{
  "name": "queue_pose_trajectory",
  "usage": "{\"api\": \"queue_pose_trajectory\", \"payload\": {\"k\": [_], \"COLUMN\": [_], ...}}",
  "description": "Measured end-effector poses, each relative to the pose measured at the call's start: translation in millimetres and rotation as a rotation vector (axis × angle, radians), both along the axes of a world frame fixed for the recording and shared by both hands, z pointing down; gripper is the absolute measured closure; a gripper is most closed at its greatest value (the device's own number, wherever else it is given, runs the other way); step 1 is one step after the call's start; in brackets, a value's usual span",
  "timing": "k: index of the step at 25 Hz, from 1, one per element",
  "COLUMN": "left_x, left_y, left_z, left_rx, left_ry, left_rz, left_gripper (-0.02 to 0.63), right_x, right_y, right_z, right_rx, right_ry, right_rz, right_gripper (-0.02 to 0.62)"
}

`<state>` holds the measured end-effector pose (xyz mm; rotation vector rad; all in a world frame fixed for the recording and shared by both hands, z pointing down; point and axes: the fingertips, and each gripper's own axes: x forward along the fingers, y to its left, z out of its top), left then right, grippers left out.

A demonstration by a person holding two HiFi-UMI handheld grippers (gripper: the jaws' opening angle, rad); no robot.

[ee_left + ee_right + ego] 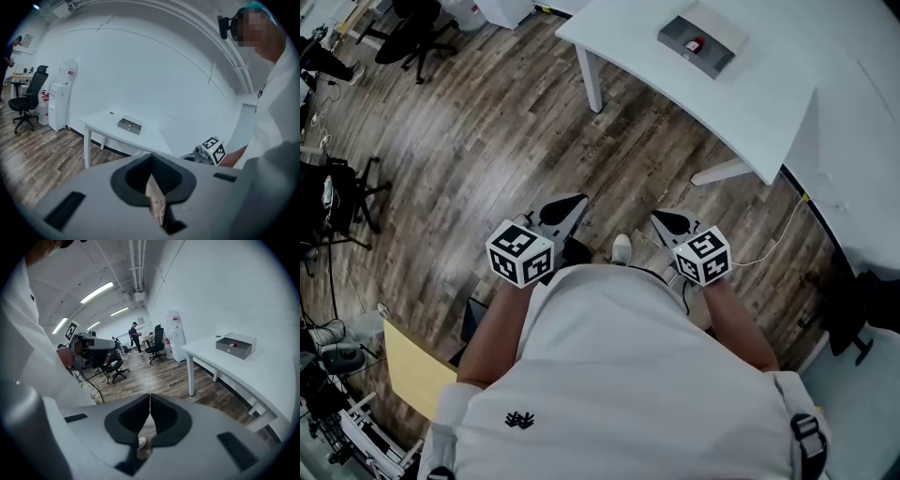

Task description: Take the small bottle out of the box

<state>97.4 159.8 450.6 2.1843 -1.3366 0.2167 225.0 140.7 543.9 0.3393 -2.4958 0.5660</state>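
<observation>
Small red-topped bottle (695,44) sits in open grey box (722,33) on white bench (675,89), well apart from person. Left gripper (572,204), right gripper (664,221) both pressed together, empty, held at waist (likely approach not begun).

Room interior. The floor (487,141) is laid throughout with grey-brown wood planks. A white table (759,103) on white legs stands beside a plain white wall (154,70). Black office chairs (417,37) stand on the open floor, well apart from the table. A white water dispenser (58,105) stands against the wall. Strip lights (96,292) run along the ceiling beside exposed pipes (136,263).
</observation>
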Motion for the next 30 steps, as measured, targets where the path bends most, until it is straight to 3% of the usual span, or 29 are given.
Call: {"api": "queue_pose_trajectory", "payload": {"k": [8, 18, 21, 25, 30], "left_x": [-47.5, -129.0, -157.2, -194.9, -211.6], "left_y": [-38.5, -137.9, -156.9, -178.2, -210.6], "left_z": [25.1, 2.9, 1.3, 13.2, 13.7], "left_rx": [-0.013, 0.064, 0.084, 0.051, 0.049], "left_ry": [0.028, -0.053, -0.099, -0.080, -0.053], "left_rz": [0.041, 0.308, 0.370, 0.354, 0.304], "left_gripper": [0.600, 0.600, 0.600, 0.600, 0.600], "right_x": [-28.6, -95.4, -107.6, -115.0, -101.5], "right_y": [-38.8, -138.3, -170.4, -206.1, -268.2], "right_z": [12.5, 0.1, -0.7, -1.0, -1.5], "right_rx": [0.019, 0.001, -0.005, 0.000, 0.018], "right_ry": [0.017, 0.071, 0.082, 0.117, 0.155], "right_rz": [0.092, 0.341, 0.415, 0.458, 0.506], "right_gripper": [0.586, 0.583, 0.551, 0.537, 0.529]}}
